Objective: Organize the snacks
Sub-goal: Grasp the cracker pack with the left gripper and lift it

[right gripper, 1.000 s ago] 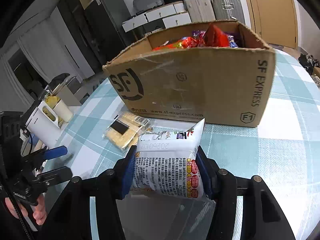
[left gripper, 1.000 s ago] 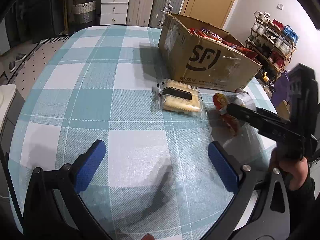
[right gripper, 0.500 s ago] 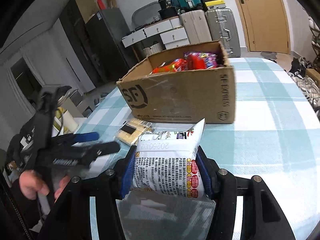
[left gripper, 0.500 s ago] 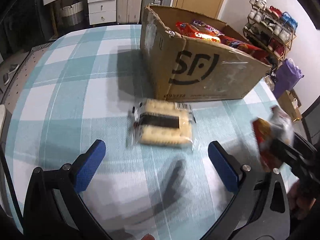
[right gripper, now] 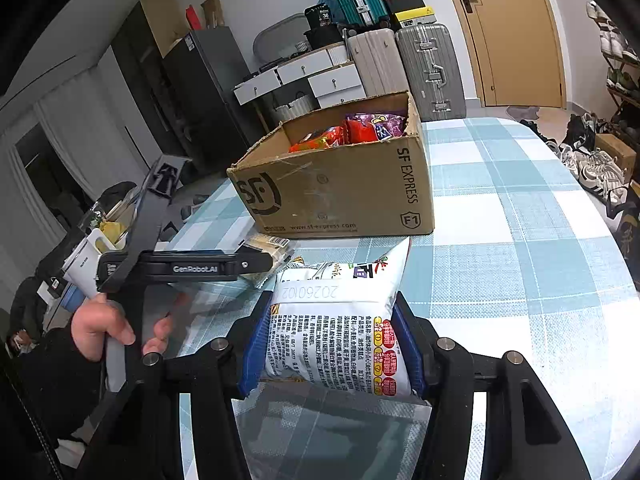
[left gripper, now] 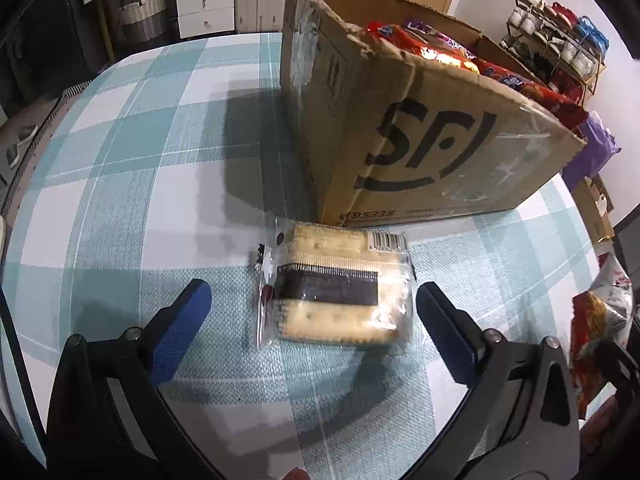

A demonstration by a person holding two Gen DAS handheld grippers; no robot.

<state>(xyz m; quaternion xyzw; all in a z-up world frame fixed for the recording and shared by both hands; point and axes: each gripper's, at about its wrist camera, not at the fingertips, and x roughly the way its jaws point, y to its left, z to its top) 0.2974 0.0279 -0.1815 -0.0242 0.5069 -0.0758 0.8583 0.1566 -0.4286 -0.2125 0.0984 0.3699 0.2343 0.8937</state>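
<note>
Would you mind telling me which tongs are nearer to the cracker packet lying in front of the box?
Left. The left tongs are open, with the cracker packet lying between their fingers. The right tongs sit off to its side, shut on a white snack bag.

My table [left gripper: 120, 168] wears a woven cloth checked in pale teal and white. On it stands an open brown cardboard box [left gripper: 420, 152] with a black smiling logo printed on its side, red and purple snack bags showing over its rim. Just in front of the box's near corner lies a clear-wrapped pack of pale crackers [left gripper: 340, 292] with a black band, flat on the cloth.
</note>
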